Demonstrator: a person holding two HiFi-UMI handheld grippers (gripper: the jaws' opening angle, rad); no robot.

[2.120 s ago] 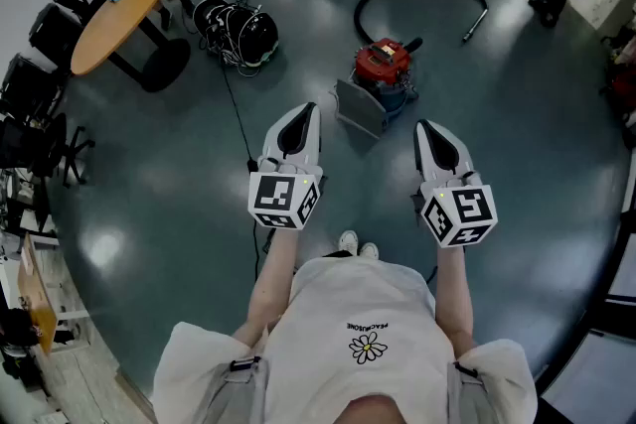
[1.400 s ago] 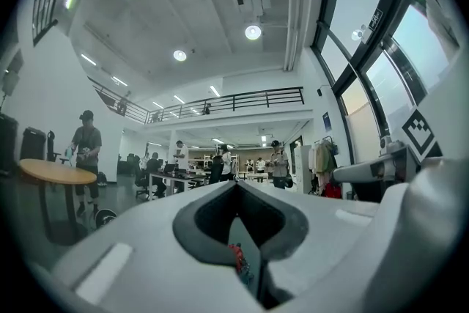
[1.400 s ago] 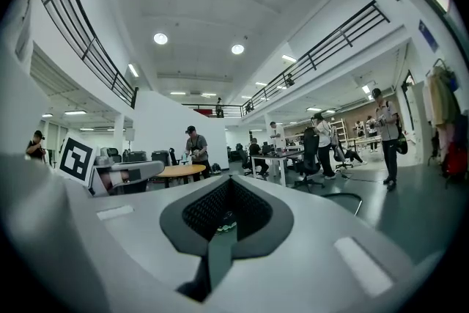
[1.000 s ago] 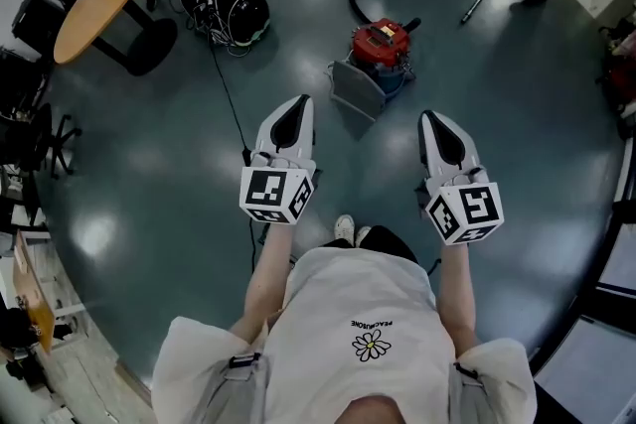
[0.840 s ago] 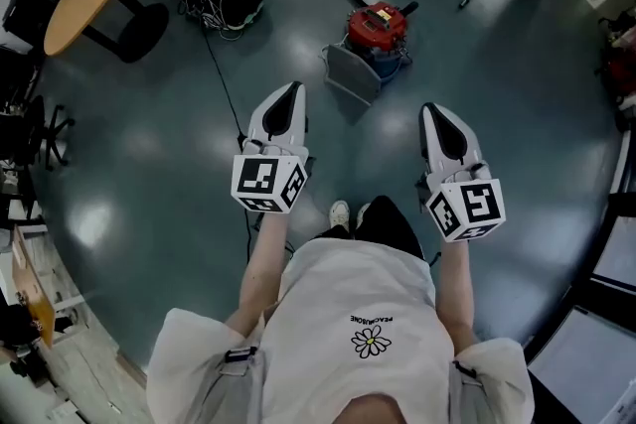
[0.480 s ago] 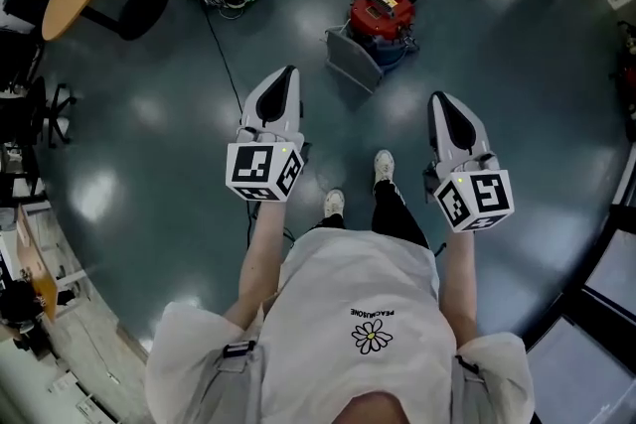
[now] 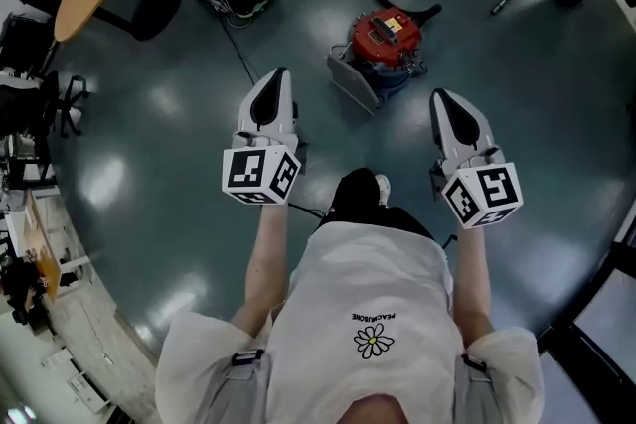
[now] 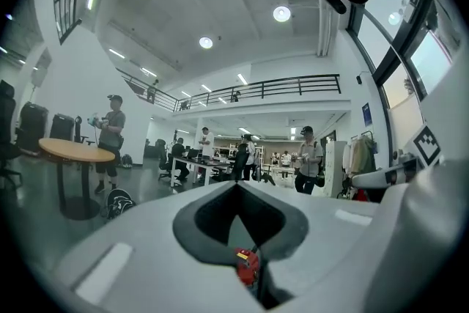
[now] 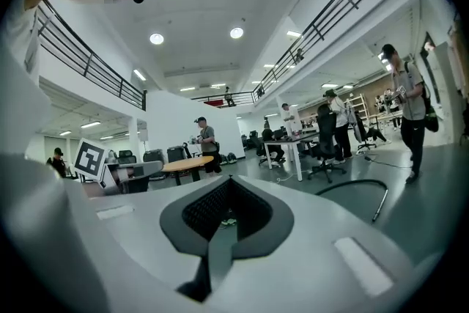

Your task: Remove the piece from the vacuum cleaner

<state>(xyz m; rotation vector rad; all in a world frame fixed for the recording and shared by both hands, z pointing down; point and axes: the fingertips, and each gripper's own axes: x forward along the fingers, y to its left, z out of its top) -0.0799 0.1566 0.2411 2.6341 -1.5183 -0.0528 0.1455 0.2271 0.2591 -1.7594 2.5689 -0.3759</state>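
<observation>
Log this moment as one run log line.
pre-contact | left gripper jaws shut, empty | right gripper jaws shut, empty | red vacuum cleaner on floor ahead, untouched

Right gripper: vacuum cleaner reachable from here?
Probably not yet. The right gripper is held up, short of the vacuum cleaner on the floor; only floor shows between them, so an approach looks unblocked.
</observation>
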